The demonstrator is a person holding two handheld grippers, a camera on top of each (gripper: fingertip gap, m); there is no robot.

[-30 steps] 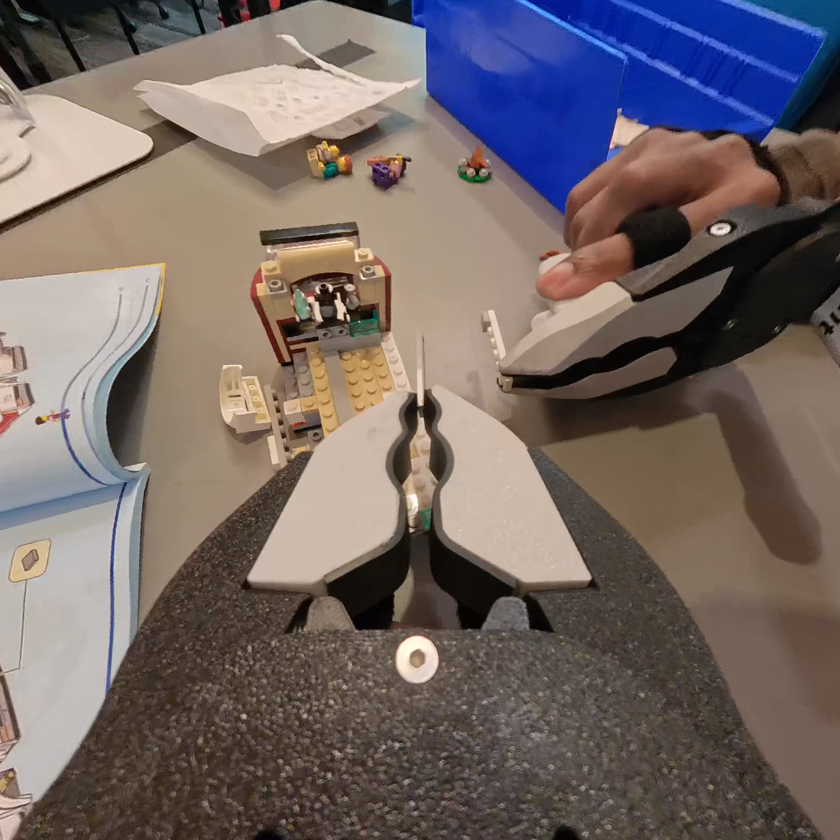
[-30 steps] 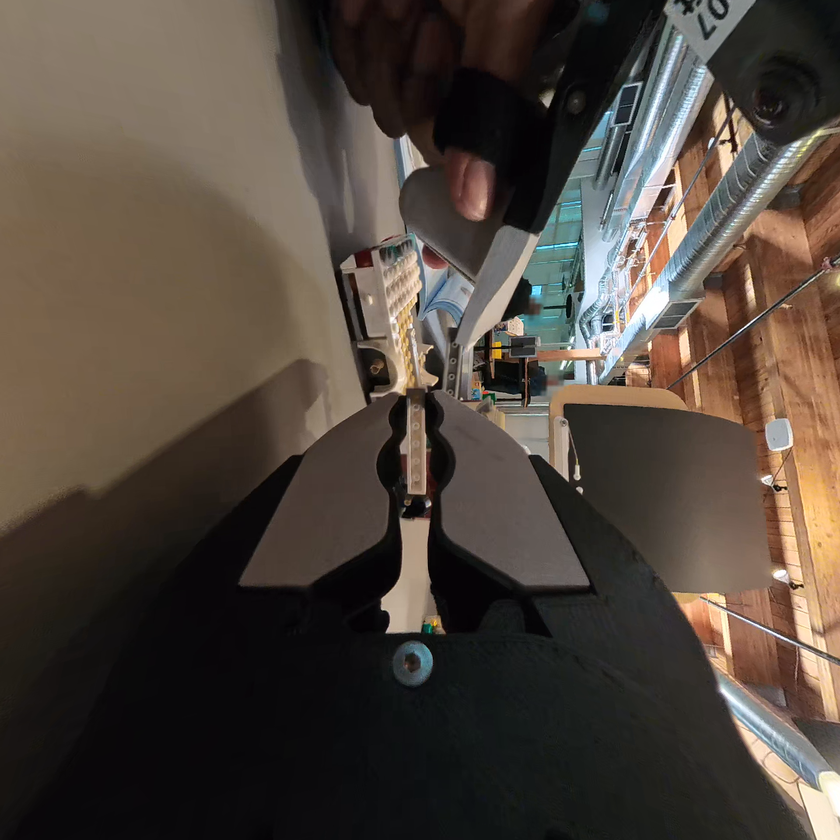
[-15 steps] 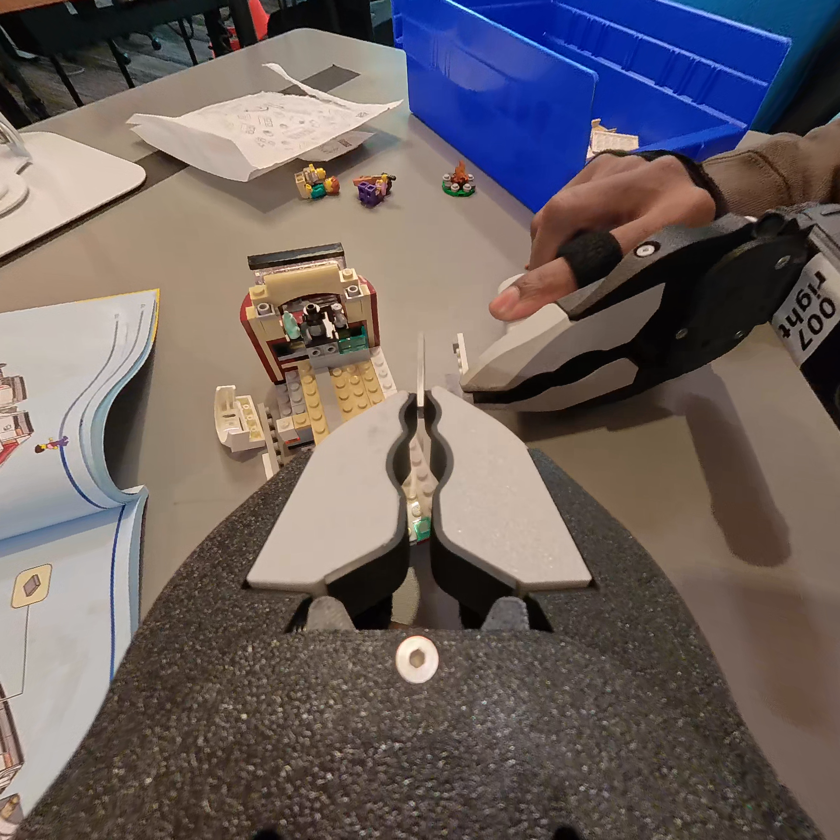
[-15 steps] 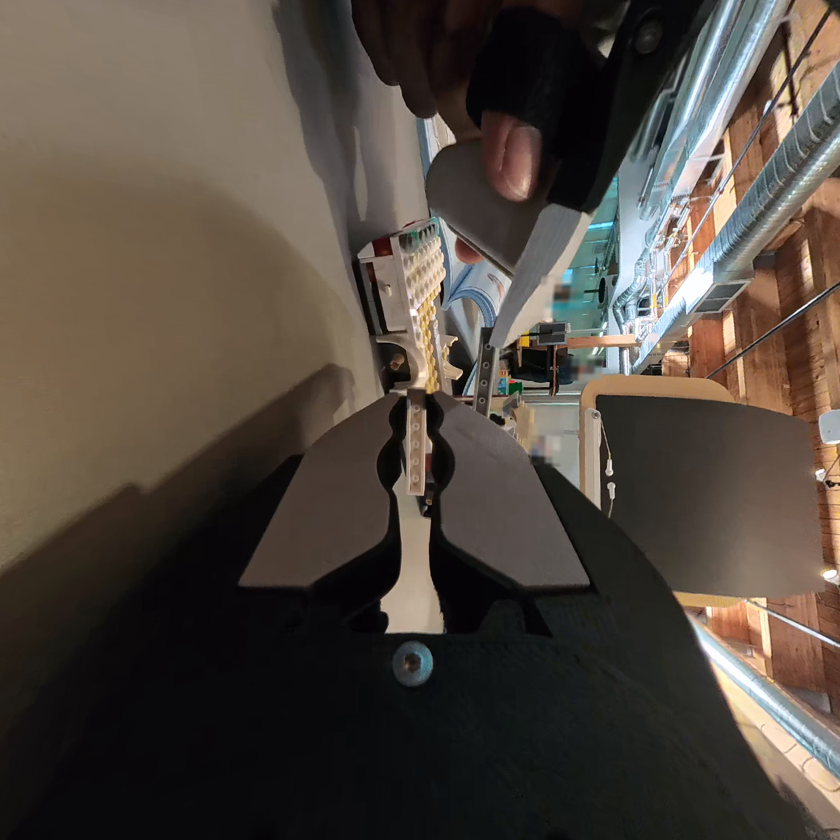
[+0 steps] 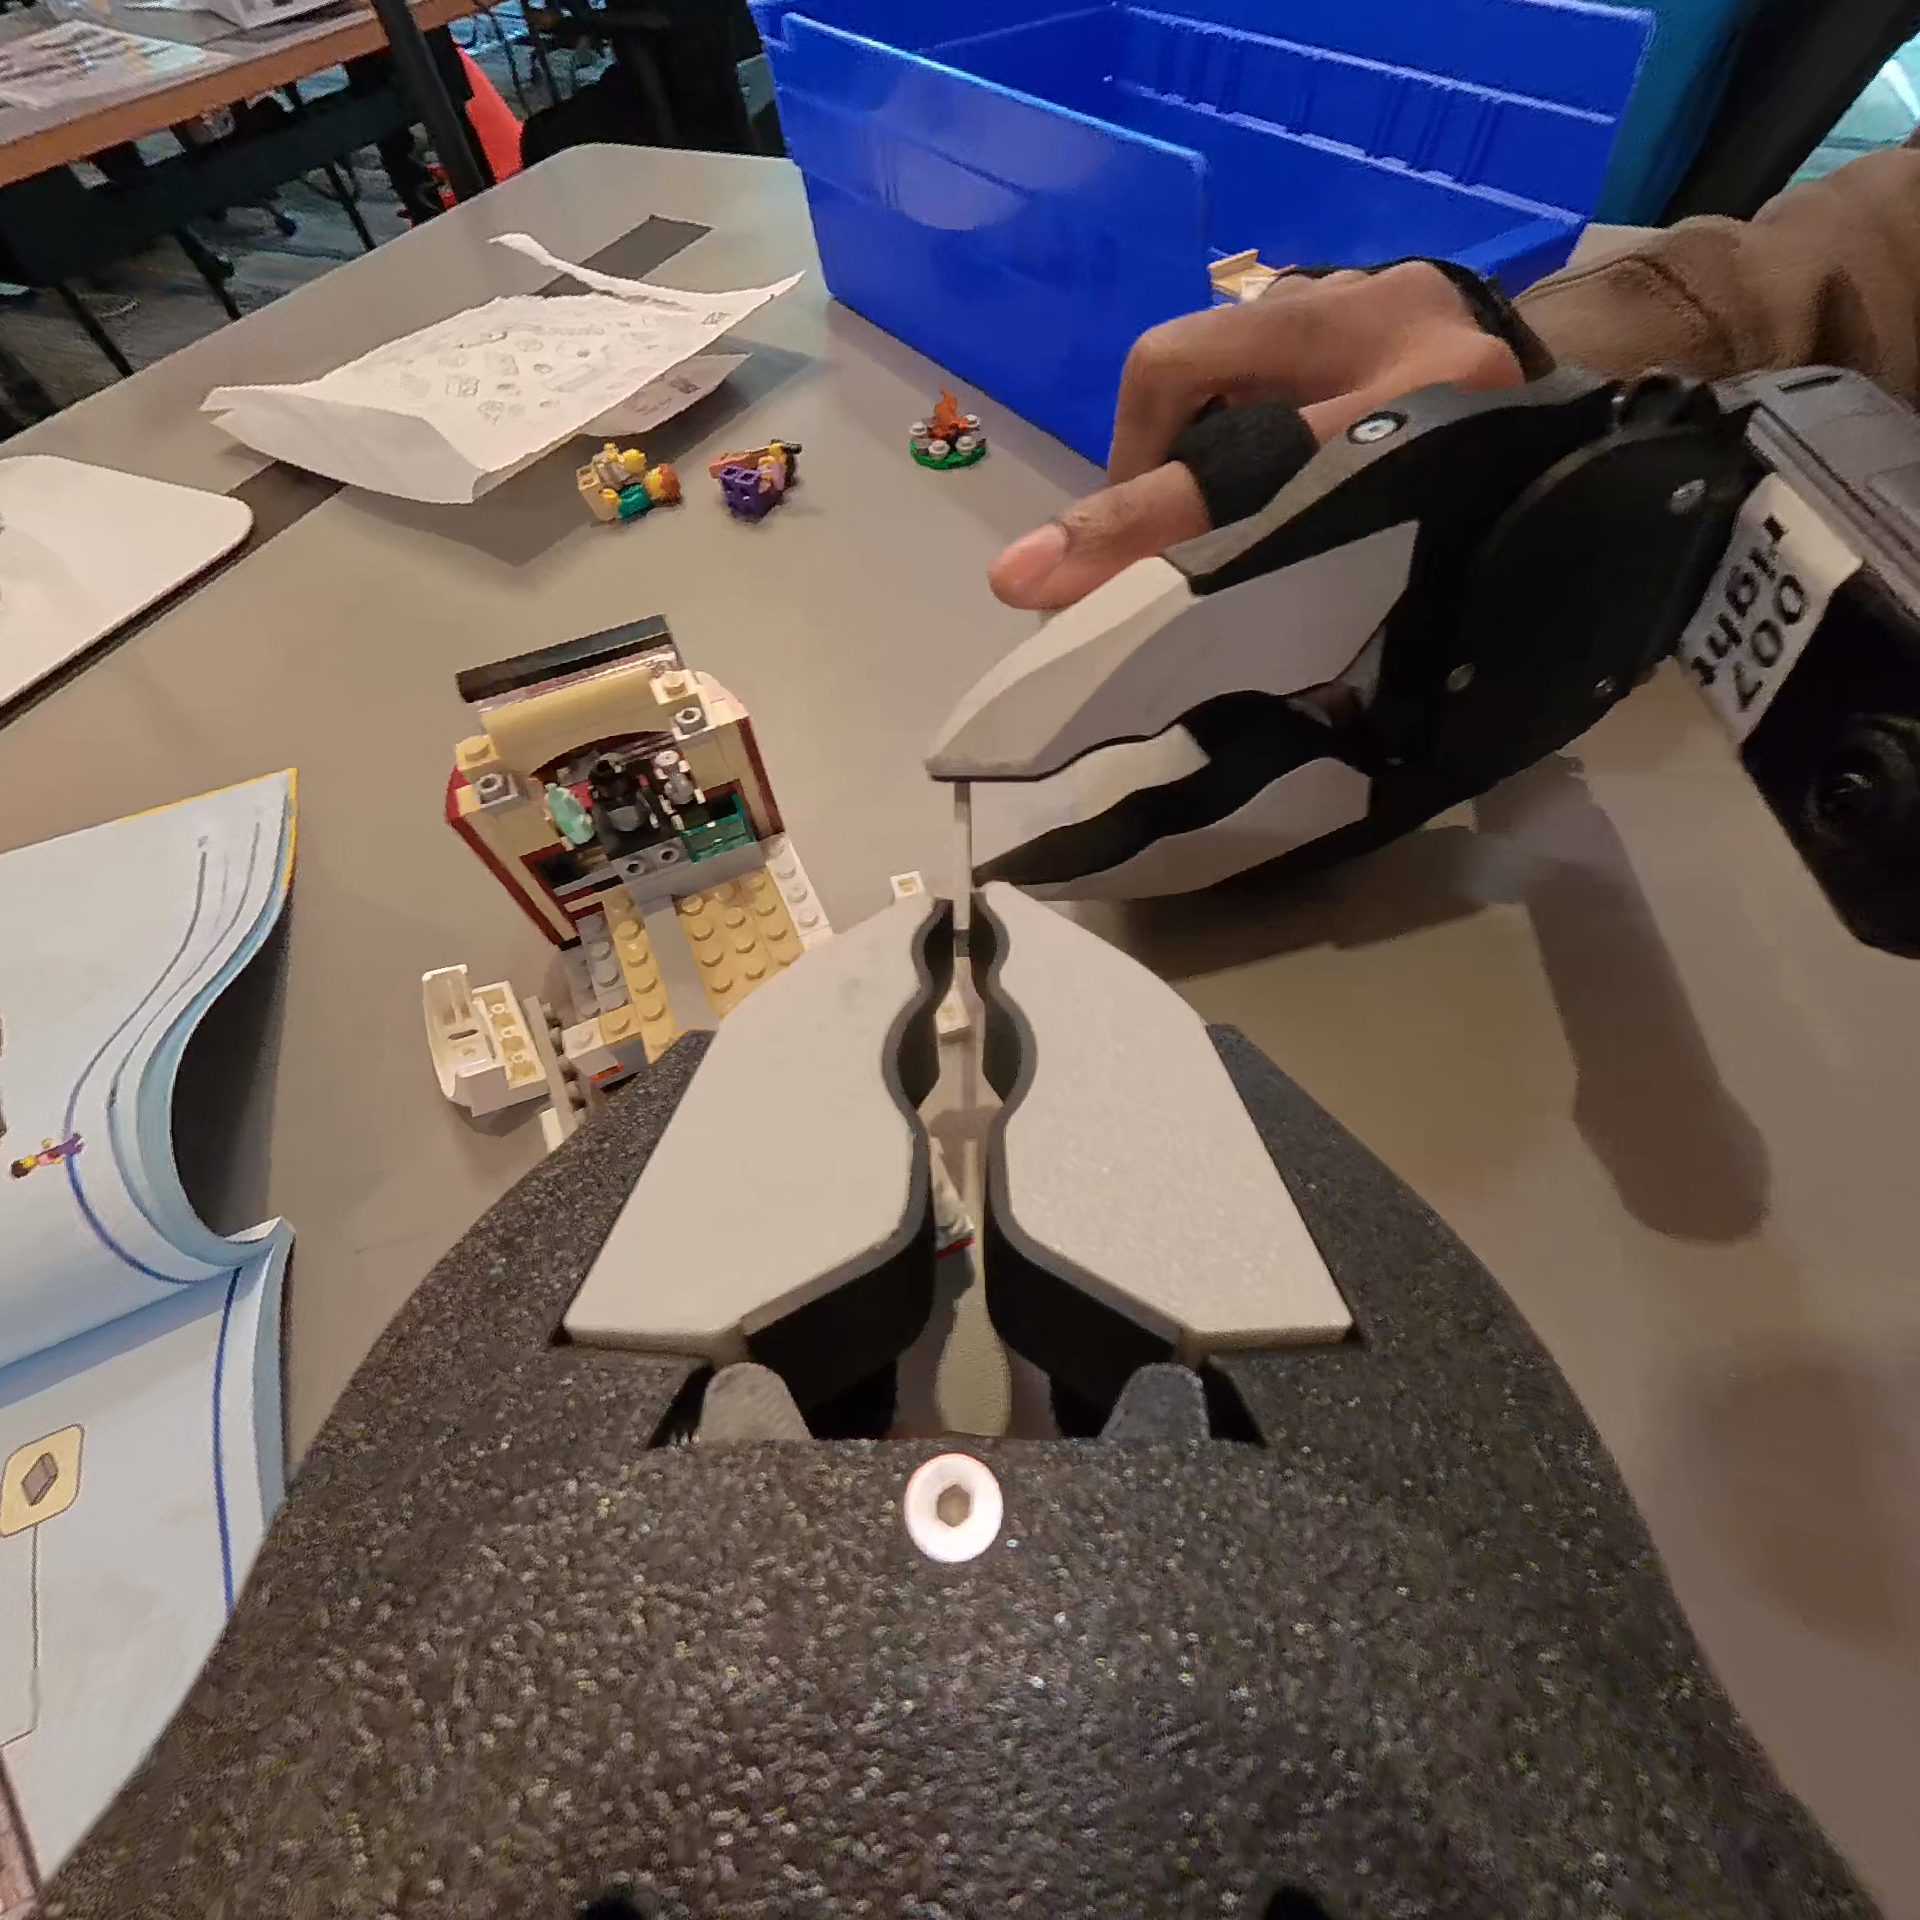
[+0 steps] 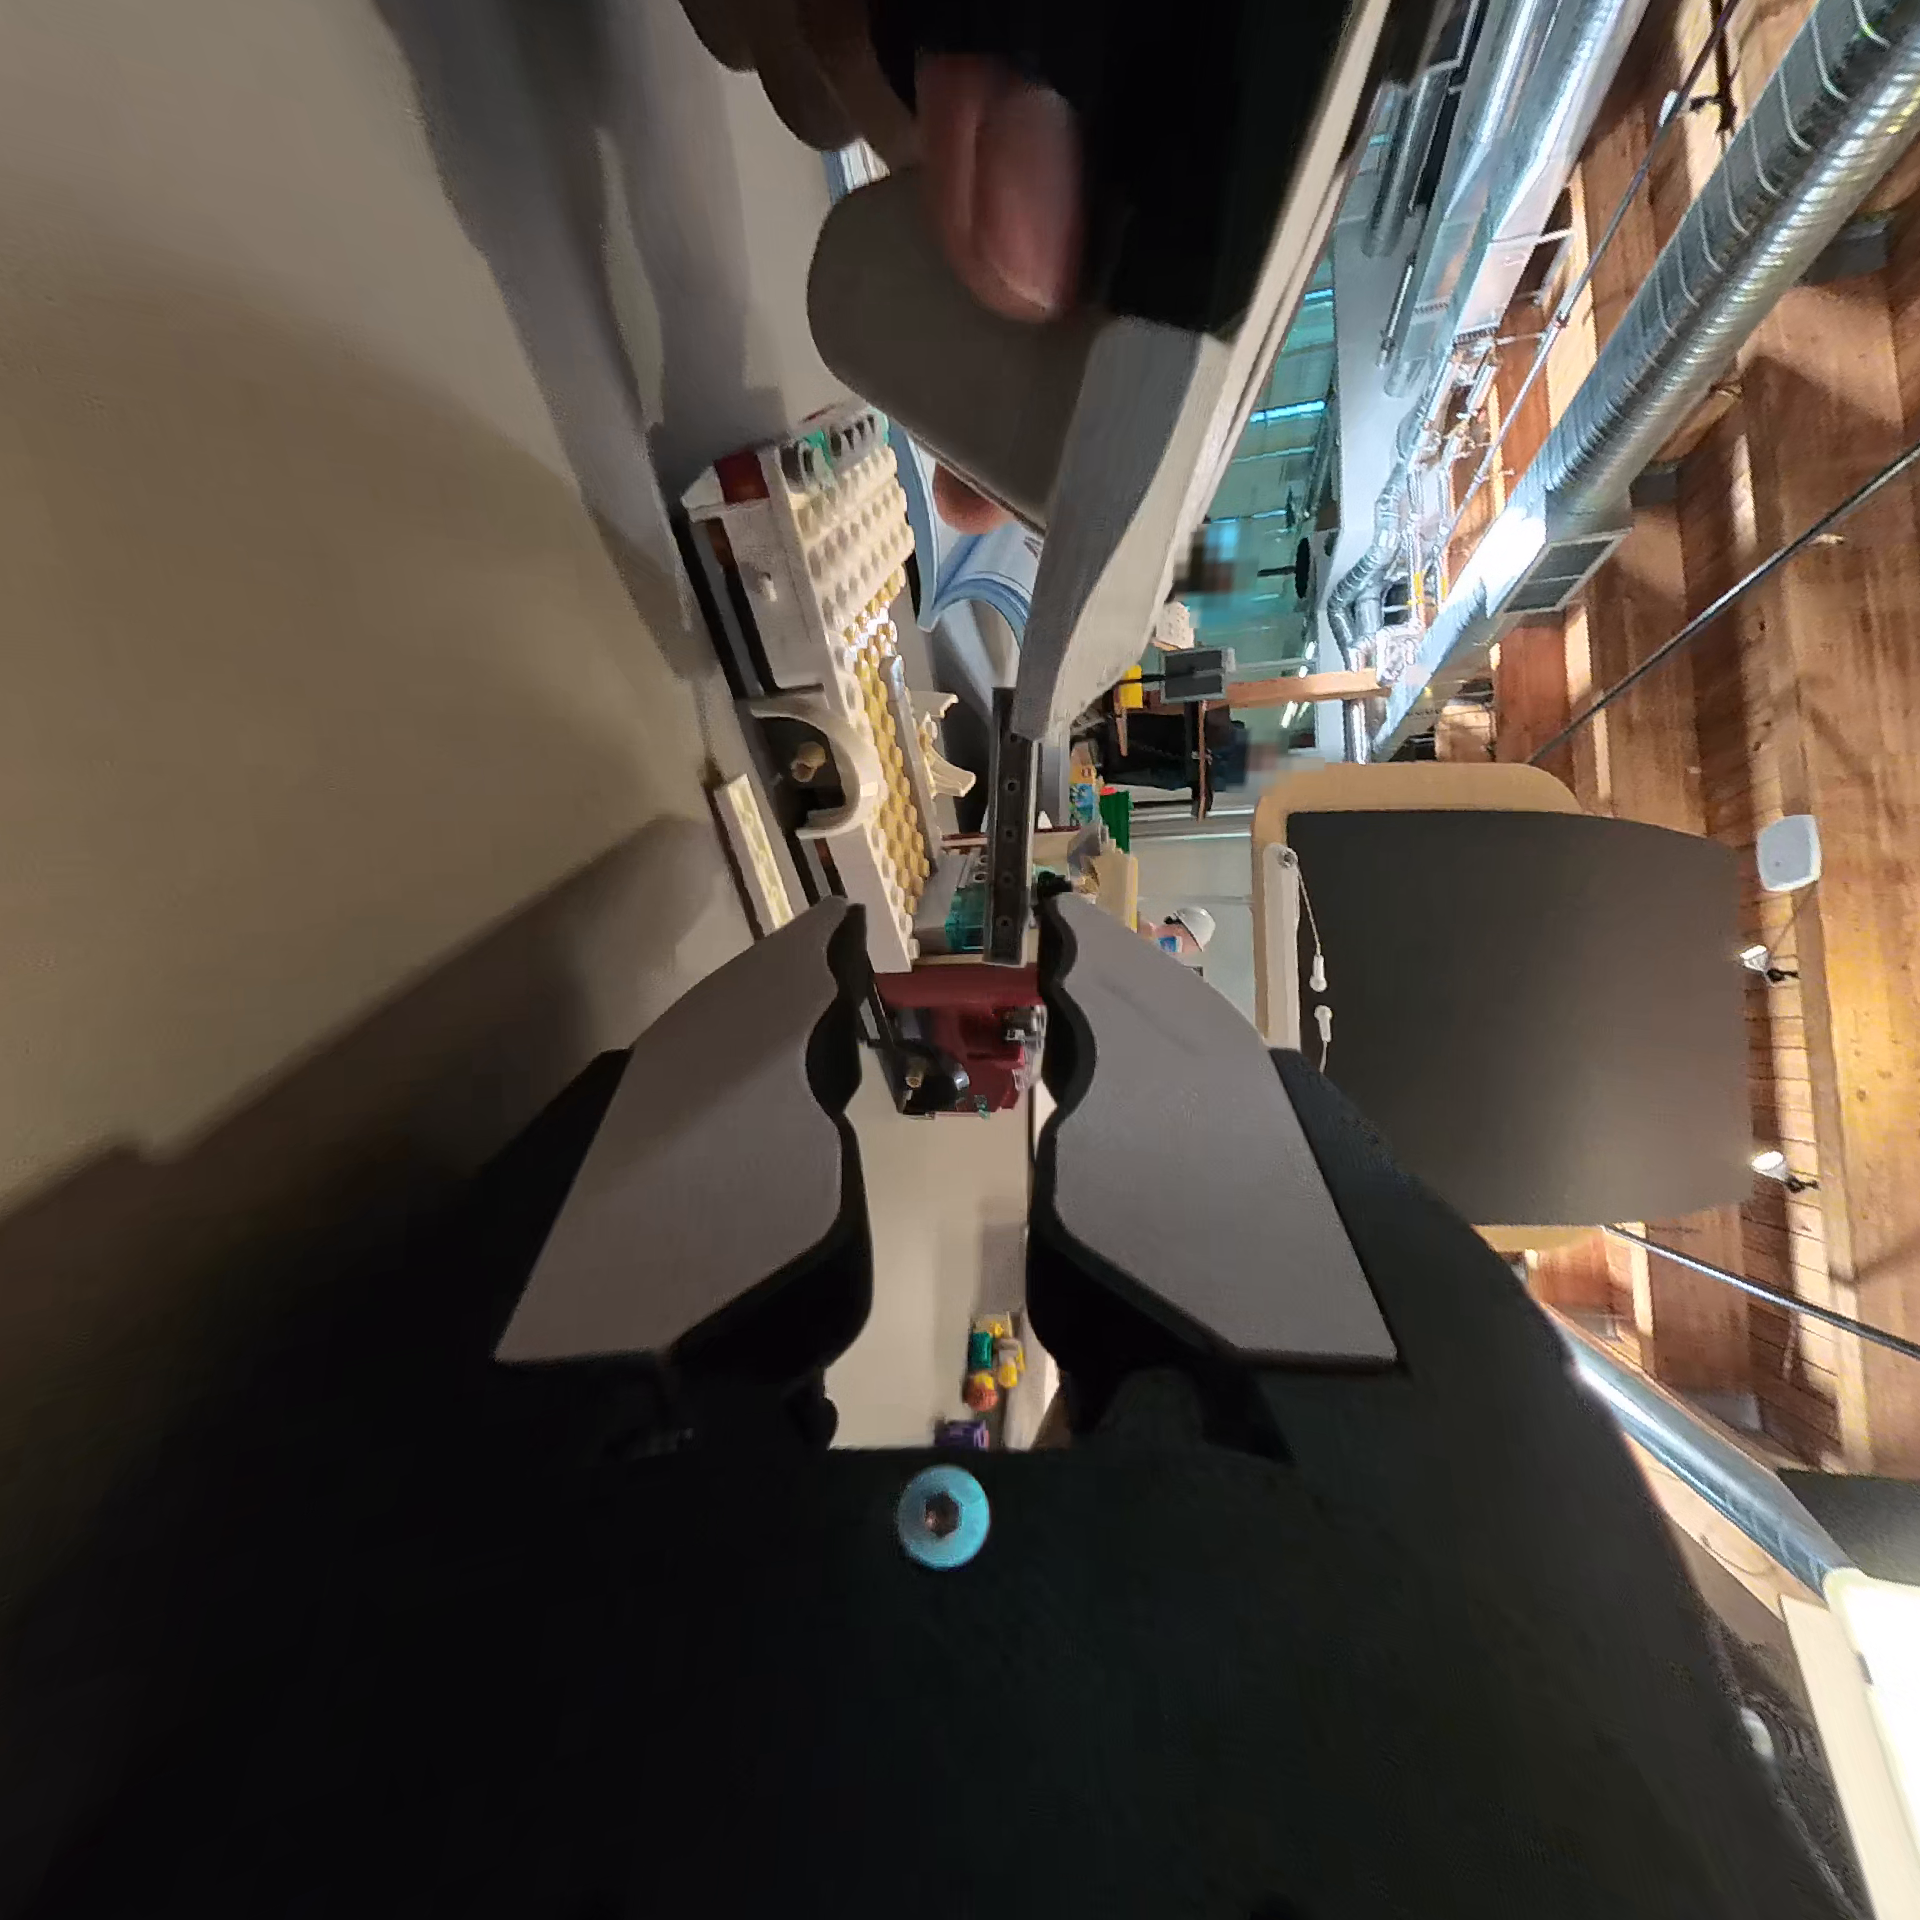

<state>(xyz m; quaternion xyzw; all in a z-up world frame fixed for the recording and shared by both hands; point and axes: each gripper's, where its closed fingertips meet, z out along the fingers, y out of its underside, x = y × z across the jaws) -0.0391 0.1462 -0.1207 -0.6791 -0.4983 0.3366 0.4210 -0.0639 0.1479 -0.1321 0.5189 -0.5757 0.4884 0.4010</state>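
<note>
My left gripper (image 5: 963, 902) is shut on a thin grey plate (image 5: 961, 852) that stands on edge above its fingertips. The plate also shows in the right wrist view (image 6: 1010, 821) as a dark strip with holes. My right gripper (image 6: 945, 914) is open, and it also shows in the left wrist view (image 5: 966, 816). One of its fingers is above the grey plate's free end and the other is beside it. A white studded plate (image 6: 753, 862) lies on the table by the brick building (image 5: 623, 790), outside the grasp.
A blue bin (image 5: 1039, 208) stands at the back right. An open instruction booklet (image 5: 135, 1039) lies at the left and a paper sheet (image 5: 499, 384) behind the building. Small figures (image 5: 629, 488) and a campfire piece (image 5: 945, 431) are on the grey table (image 5: 1403, 1091).
My right gripper opened and let go of the white plate, which now lies on the table. It rose, and its open fingers now stand around the grey plate. My left gripper stayed shut.
</note>
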